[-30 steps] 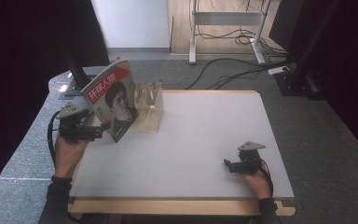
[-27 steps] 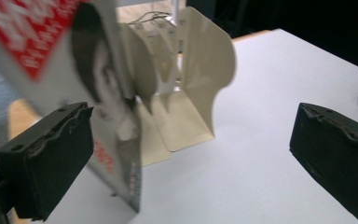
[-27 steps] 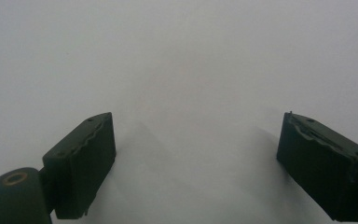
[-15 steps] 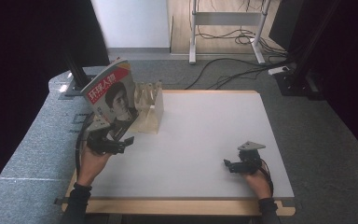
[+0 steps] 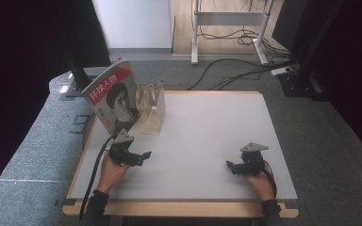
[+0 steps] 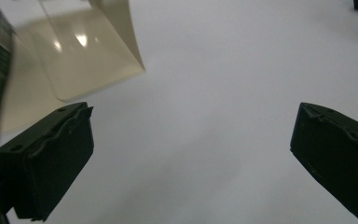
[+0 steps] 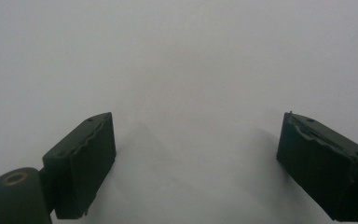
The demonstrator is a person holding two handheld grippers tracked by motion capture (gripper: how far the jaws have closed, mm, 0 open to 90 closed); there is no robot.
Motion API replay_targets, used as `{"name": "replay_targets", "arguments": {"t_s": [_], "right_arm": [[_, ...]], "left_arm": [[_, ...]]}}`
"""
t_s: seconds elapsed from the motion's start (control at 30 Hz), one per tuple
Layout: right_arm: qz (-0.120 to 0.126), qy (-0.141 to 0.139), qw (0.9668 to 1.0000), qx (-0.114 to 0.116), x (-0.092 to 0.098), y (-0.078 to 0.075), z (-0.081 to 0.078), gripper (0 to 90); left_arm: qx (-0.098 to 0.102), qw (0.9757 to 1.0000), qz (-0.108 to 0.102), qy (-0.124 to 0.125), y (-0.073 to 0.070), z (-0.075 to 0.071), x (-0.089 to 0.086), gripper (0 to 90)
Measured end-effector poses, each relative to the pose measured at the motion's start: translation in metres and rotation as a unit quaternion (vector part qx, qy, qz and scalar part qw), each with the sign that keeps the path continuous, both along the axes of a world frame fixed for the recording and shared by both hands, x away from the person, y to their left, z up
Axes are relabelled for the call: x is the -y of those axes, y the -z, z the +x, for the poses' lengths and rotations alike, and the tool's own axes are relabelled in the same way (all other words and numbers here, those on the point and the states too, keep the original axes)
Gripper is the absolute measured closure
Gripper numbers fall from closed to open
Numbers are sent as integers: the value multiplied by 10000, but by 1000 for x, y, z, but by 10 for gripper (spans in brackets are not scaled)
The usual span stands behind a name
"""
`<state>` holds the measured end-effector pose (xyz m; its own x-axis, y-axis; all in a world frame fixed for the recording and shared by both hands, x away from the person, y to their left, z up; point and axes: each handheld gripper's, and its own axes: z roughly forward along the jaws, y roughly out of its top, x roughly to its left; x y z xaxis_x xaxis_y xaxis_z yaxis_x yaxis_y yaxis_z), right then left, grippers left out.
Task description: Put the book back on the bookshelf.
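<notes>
Leaning in one clear rack (image 5: 152, 109) stood one magazine (image 5: 114, 100); both grippers lay near of the rack on the table (image 5: 207, 132), left gripper (image 5: 143, 155) and right gripper (image 5: 229, 165), jaws apart, empty.

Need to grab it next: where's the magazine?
In the high view, the magazine stands at the table's far left corner, leaning against the clear rack.

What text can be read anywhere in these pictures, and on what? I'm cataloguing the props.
"环球人物" in white characters on a red band: on the cover of the magazine propped in the rack at the table's far left.
Smaller print lower on that cover: too small to read.
Dark strip at the left edge of the left gripper view: blurred, unreadable.
Rack, table and both tongs: no lettering visible.
</notes>
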<state>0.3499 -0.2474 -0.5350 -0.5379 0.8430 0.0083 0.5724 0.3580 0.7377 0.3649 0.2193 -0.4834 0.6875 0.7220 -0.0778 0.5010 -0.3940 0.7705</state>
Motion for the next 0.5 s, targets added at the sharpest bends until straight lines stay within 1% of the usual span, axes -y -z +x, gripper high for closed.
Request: {"name": "replay_targets", "arguments": {"t_s": [0.07,0.1,0.17,0.23,0.27,0.3,0.33,0.37,0.43,0.5], "right_arm": [[0,0,10000,1,0,0,0,106],[0,-1,10000,1,0,0,0,106],[0,0,10000,1,0,0,0,106],[0,-1,10000,1,0,0,0,106],[0,0,10000,0,0,0,0,106],[-1,-1,10000,1,0,0,0,106],[-2,0,10000,3,0,0,0,106],[0,1,10000,-1,0,0,0,107],[-2,3,10000,2,0,0,0,106],[4,7,10000,6,0,0,-1,106]], "left_arm": [[-96,9998,152,22,10,1,4,0],[-134,9997,193,18,13,1,6,0],[-283,9989,367,51,22,1,11,0],[-362,9975,609,73,30,2,15,0],[-398,9961,779,92,34,2,18,0],[-477,9941,968,108,41,3,21,0],[-416,9958,819,59,43,2,19,0],[-406,9966,715,22,45,1,18,0],[-369,9962,787,25,45,1,19,0],[-380,9962,781,27,45,0,19,0]]}}
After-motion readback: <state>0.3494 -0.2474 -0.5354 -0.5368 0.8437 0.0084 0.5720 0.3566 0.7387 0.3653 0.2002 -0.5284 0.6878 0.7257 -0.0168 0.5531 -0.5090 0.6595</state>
